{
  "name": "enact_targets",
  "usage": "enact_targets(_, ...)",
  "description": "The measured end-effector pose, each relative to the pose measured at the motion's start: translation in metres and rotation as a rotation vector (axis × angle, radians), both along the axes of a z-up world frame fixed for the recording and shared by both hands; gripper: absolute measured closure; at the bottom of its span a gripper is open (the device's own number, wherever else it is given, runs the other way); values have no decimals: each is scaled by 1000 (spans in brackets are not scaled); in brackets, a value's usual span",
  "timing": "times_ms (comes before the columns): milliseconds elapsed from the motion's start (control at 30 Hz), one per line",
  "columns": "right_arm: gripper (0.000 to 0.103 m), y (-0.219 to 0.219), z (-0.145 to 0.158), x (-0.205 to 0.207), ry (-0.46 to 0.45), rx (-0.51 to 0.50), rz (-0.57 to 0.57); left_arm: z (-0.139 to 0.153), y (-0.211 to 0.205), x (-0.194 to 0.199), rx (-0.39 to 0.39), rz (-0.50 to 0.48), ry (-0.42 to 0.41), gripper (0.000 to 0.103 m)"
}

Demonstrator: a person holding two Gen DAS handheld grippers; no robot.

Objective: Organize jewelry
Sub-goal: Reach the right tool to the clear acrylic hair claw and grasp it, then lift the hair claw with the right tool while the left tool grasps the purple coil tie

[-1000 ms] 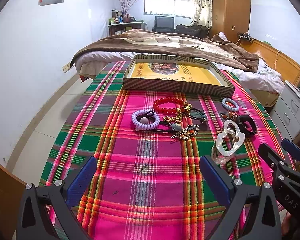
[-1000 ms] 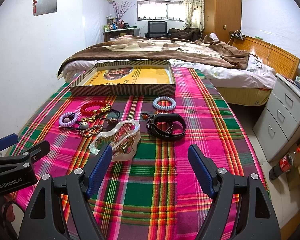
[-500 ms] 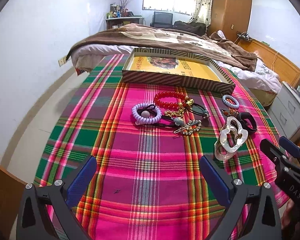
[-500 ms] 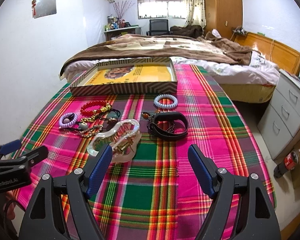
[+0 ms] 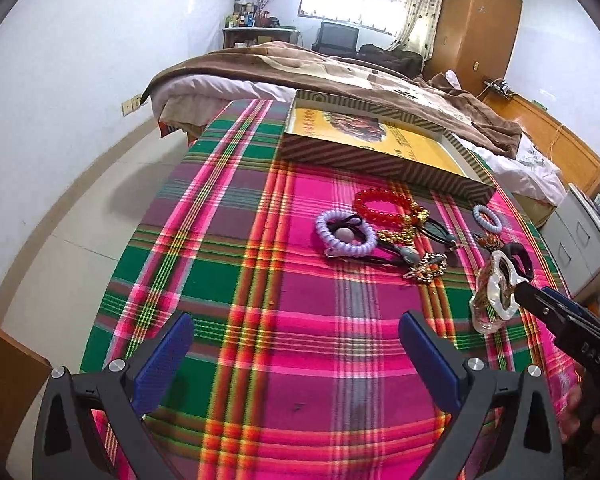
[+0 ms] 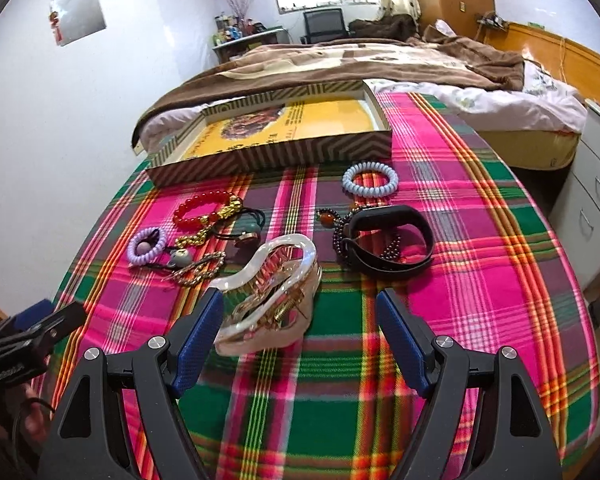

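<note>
Jewelry lies on a plaid cloth: a clear hair claw clip (image 6: 272,296) nearest my right gripper (image 6: 300,340), a black band (image 6: 392,240) over dark beads, a pale blue coil tie (image 6: 370,180), a red bead bracelet (image 6: 204,210), a purple coil tie (image 6: 148,246) and a gold clip (image 6: 198,270). The open striped box (image 6: 276,152) with a yellow floor stands behind them. My right gripper is open, its left finger beside the claw clip. My left gripper (image 5: 296,360) is open and empty over bare cloth, short of the purple coil tie (image 5: 346,236) and red bracelet (image 5: 384,208).
The plaid cloth (image 5: 260,320) covers a table that ends at the left above the floor (image 5: 60,216). A bed (image 6: 360,64) stands behind the box. A grey drawer unit (image 6: 596,200) stands at the right.
Both grippers have moved forward and lower toward the jewelry. The right gripper now reaches the claw clip. Nothing has been taken hold of.
</note>
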State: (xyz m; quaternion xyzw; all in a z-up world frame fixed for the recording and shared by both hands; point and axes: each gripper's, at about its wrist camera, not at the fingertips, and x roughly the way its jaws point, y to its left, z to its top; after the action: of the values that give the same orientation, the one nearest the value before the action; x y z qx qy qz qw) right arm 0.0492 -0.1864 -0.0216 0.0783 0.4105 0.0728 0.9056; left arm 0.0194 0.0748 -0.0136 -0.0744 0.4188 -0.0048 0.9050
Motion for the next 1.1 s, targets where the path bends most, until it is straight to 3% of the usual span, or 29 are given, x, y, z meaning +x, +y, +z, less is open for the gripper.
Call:
enact_targets(67, 26, 0, -4, 5, 19, 3, -14, -3, 5, 2, -8, 5, 10, 0)
enact_targets(167, 39, 1, -11, 10, 52, 24, -24, -6, 8, 4, -12, 5, 20, 0)
enact_targets(333, 49, 0, -12, 14, 59, 62, -16, -8, 10, 9, -28, -11, 23, 0)
enact_targets(400, 79, 1, -10, 15, 57, 59, -9, -8, 10, 11, -41, -21, 24, 0)
enact_targets(467, 89, 3, -6, 13, 39, 34, -2, -9, 9, 13, -43, -20, 28, 0)
enact_targets(800, 92, -2, 2, 4, -19, -46, 38, -12, 7, 34, -57, -59, 69, 0)
enact_targets(933, 94, -8, 6, 0, -30, -31, 43, -5, 5, 46, -42, -80, 58, 3)
enact_targets(1100, 95, -7, 7, -2, -50, -54, 59, -2, 13, 71, -80, -50, 70, 17)
